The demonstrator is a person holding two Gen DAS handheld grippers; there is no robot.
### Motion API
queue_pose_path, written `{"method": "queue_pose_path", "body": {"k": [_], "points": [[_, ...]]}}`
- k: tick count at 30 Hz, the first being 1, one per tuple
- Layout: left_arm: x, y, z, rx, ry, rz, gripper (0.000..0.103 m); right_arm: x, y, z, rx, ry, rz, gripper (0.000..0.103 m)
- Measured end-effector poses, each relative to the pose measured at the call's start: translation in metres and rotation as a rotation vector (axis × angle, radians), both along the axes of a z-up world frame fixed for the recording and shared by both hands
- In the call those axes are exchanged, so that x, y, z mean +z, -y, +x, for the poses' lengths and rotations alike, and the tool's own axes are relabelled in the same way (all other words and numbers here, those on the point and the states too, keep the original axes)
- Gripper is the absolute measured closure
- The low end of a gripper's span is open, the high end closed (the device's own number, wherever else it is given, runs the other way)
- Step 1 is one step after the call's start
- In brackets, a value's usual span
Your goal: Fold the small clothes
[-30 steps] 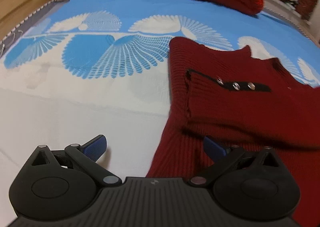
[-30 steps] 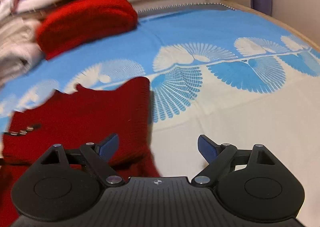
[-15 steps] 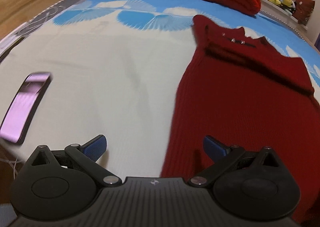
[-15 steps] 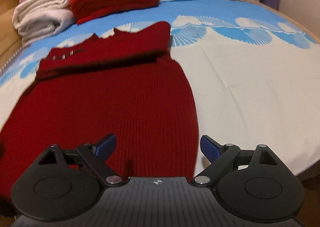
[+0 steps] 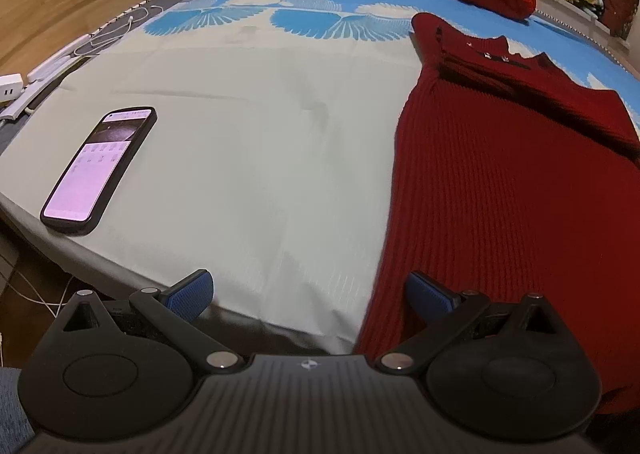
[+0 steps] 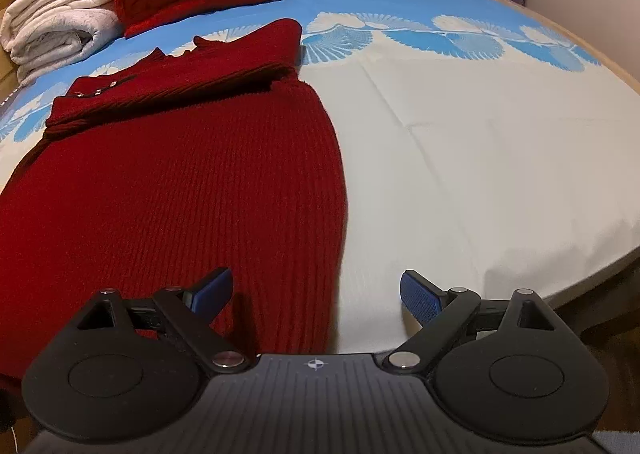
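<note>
1. The red sweater (image 6: pixel 172 189) lies flat on the bed (image 6: pixel 460 157), sleeves folded in.
2. The left gripper (image 5: pixel 310 294) and right gripper (image 6: pixel 316 290) stand apart, empty, at its bottom corners.
3. Next step, as judged: the bottom hem is to be pinched and folded up.

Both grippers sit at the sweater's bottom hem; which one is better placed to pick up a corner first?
Probably right. The right gripper is open with the dark red sweater's edge between its fingers. The left gripper is open mostly over bare bedsheet, only one finger reaching the sweater.
</note>
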State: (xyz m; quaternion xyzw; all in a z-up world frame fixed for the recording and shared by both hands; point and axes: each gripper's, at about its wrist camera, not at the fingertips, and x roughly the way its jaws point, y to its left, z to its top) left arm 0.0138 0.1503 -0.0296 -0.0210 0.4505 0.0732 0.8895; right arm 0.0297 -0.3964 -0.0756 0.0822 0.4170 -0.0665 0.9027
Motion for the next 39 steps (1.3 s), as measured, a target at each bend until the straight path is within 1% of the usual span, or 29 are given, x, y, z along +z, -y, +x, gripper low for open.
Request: {"method": "queue_pose_path", "body": {"k": [5,17,21,28,31,35,39], "points": [[-0.001,0.001,-0.003,-0.006,-0.001,0.009,0.000,0.000,-0.003,-0.007,-0.001,-0.003,-0.008,0.012],[-0.004,0.004,-0.002,-0.024,-0.012,0.012,0.000,-0.003,-0.002,-0.008,-0.017,-0.021,-0.007,0.012],[-0.005,0.003,-0.003,-0.036,-0.026,-0.012,0.000,-0.002,-0.001,-0.008,-0.018,-0.028,-0.002,0.012],[-0.007,0.002,-0.003,-0.023,-0.051,-0.050,0.000,-0.004,-0.001,-0.008,-0.010,-0.055,0.012,0.012],[-0.007,0.001,-0.006,-0.024,-0.056,-0.063,0.000,-0.005,0.002,-0.008,-0.038,-0.074,0.018,0.012],[-0.006,0.000,-0.011,-0.029,-0.061,-0.104,0.000,-0.009,0.006,-0.010,-0.056,-0.113,0.078,0.012],[-0.001,0.003,-0.014,-0.062,-0.043,-0.188,0.000,-0.011,0.005,-0.010,-0.008,-0.129,0.133,0.012]]}}
